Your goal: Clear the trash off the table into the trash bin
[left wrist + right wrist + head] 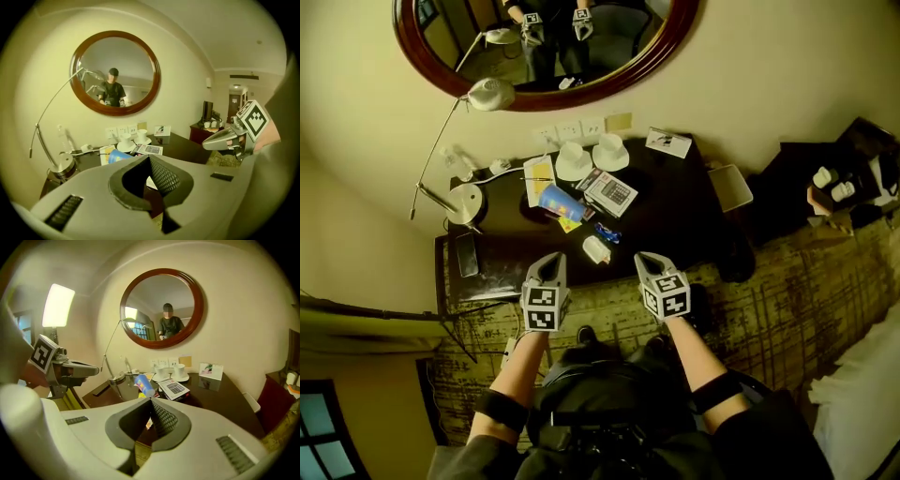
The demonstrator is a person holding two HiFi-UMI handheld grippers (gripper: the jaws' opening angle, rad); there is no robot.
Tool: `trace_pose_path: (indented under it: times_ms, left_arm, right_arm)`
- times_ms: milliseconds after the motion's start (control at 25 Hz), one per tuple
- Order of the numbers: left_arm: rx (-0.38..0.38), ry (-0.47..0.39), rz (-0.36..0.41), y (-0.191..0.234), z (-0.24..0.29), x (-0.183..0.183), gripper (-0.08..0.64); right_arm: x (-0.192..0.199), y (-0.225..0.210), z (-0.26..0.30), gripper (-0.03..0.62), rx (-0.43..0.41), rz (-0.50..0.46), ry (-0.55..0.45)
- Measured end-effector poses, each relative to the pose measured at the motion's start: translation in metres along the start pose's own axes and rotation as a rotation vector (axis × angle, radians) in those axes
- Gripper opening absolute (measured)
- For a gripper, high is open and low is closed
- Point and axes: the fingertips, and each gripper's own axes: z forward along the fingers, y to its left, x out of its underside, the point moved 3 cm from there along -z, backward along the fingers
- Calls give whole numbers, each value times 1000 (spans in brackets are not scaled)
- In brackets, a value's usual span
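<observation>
A dark wooden desk (675,216) stands against a cream wall under a round, wood-framed mirror (609,80), on patterned carpet (769,291). The trash lies near the desk's front edge. It is a blue cup (560,202) on its side touching a yellow wrapper (569,223), with a small blue wrapper (607,233) and a crumpled white paper (596,249) just beside them. Behind them are a calculator (611,192), two white cups (574,161) on saucers, a folded card (668,142) and a desk lamp (466,202). The print on the card and the calculator is too small to read. A white bin (730,187) sits at the desk's right end. The left gripper (551,258) and right gripper (645,259) hover side by side at the desk's front edge, jaws pressed together and holding nothing.
</observation>
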Motion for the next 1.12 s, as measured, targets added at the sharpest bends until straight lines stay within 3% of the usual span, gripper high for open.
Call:
trace_pose_path:
  times_ms: [280, 800, 1000, 1120]
  left_arm:
    - [-81, -2, -79, 33, -20, 12, 2]
    - [-90, 12, -98, 37, -11, 25, 2]
    - [-90, 21, -112, 41, -6, 29, 2]
    - [-85, 26, -114, 44, -2, 31, 2]
  right_arm:
    - [-9, 45, 27, 6, -116, -112, 57]
    - [21, 42, 61, 42, -102, -182, 170]
    - [37, 47, 88, 225, -131, -197, 245]
    - [41, 46, 111, 282, -133, -224, 264]
